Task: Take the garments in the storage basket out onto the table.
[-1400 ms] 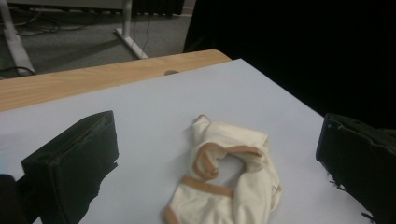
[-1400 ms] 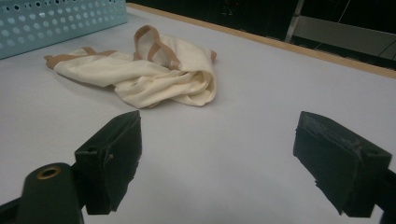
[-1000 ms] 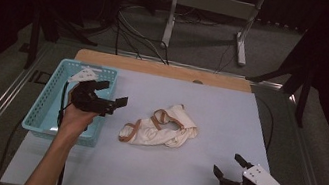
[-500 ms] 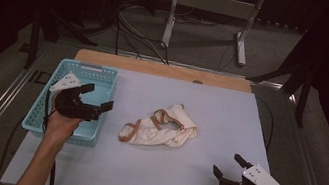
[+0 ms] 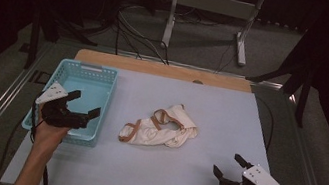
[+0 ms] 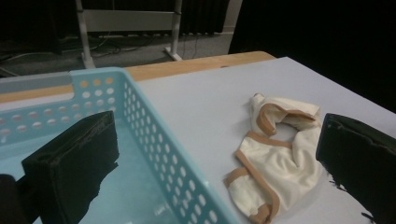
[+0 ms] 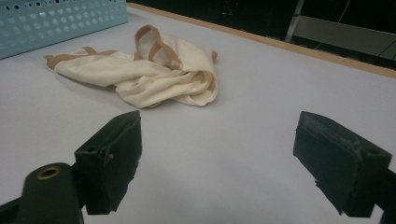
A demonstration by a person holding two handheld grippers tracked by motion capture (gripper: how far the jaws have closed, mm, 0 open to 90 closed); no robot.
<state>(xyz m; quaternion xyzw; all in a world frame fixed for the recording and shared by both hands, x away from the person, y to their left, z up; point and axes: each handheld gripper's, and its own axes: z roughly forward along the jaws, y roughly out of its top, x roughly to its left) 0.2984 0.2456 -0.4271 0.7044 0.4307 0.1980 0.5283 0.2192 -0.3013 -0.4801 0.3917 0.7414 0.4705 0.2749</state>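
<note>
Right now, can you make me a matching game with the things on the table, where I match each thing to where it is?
Things:
1. blue basket
2. cream garment
3. left gripper
4. right gripper

Places:
A. near the front right corner of the table
B. crumpled in the middle of the table
C. at the left edge of the table
D. over the basket's front part, jaws open

Pairs: 1-C, 2-B, 3-D, 4-A
</note>
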